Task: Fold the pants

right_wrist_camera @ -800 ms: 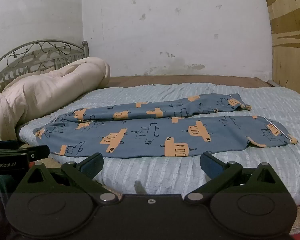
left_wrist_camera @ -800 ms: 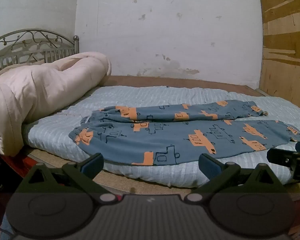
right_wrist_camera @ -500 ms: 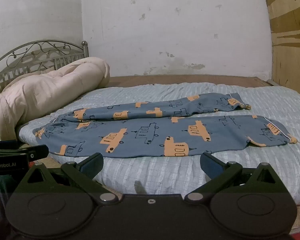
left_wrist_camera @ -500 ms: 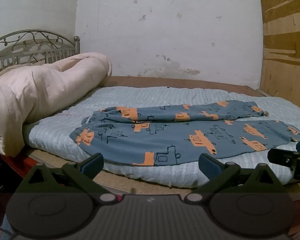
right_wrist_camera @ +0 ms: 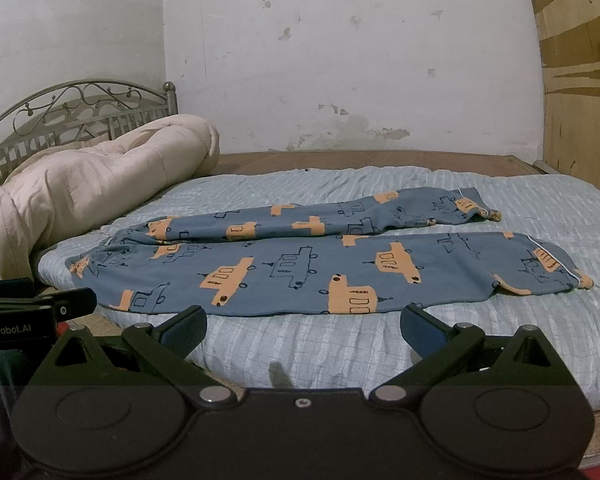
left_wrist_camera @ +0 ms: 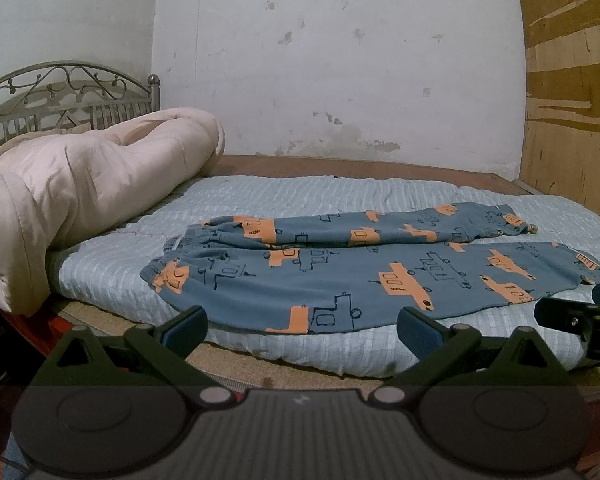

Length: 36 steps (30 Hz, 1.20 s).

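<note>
Blue cotton pants with orange vehicle print (left_wrist_camera: pixel 360 276) spread flat on pale blue quilted bed (left_wrist_camera: pixel 260 200). Left gripper (left_wrist_camera: pixel 302 326) and right gripper (right_wrist_camera: pixel 304 326) at 6 o'clock, fingers wide apart, empty.

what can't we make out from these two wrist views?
- Pants waistband: bunched and small in both wrist views, so front or back up is unclear.
- Right gripper: cut off by the left view's right edge.
- Left gripper: cut off by the right view's left edge.
- Headboard: lower part behind the rolled comforter.

pants (left_wrist_camera: pixel 340 280): matt cloth | headboard (right_wrist_camera: pixel 80 108): metal | wall (left_wrist_camera: pixel 340 60): stained plaster
</note>
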Motion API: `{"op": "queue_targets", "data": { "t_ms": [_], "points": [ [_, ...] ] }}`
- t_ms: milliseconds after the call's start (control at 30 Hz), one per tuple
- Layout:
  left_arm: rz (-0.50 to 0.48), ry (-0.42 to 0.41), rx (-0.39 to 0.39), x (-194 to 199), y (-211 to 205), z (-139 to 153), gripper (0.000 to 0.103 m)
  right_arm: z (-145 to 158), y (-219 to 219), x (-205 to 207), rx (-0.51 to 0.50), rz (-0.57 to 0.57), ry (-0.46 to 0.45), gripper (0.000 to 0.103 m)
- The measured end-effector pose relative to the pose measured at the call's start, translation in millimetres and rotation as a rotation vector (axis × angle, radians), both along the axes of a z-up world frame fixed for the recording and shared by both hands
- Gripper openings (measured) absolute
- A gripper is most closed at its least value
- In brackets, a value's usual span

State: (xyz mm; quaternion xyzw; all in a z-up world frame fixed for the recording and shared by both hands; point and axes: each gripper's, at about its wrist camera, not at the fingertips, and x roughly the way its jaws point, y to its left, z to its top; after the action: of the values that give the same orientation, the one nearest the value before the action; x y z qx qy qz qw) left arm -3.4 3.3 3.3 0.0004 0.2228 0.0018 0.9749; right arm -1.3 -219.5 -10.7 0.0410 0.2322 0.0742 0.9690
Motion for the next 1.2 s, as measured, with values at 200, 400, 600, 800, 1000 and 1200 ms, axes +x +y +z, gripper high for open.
{"op": "queue_targets", "data": {
  "t_ms": [200,400,600,800,1000,1200],
  "points": [
    [0.0,-0.001,0.001,-0.2,-0.2,0.0,0.102,0.2,0.1,-0.2,-0.001,0.0,0.0,0.102],
    [0.0,-0.002,0.002,-0.5,-0.1,0.2,0.102,0.7,0.7,0.1,-0.001,0.001,-0.001,0.102],
    [0.0,-0.003,0.003,-0.6,-0.3,0.1,0.103,1.2,1.3,0.2,-0.001,0.0,-0.001,0.102],
    [0.0,-0.004,0.003,-0.7,-0.4,0.1,0.102,1.4,1.5,0.2,-0.002,0.001,-0.001,0.102],
    [0.001,-0.004,0.004,2.1,-0.2,-1.2,0.102,1.7,1.6,0.2,-0.002,0.001,0.0,0.102],
    [0.0,-0.005,0.005,2.3,0.3,-0.9,0.102,1.9,1.4,0.2,-0.002,0.001,-0.001,0.102]
  ]
}}
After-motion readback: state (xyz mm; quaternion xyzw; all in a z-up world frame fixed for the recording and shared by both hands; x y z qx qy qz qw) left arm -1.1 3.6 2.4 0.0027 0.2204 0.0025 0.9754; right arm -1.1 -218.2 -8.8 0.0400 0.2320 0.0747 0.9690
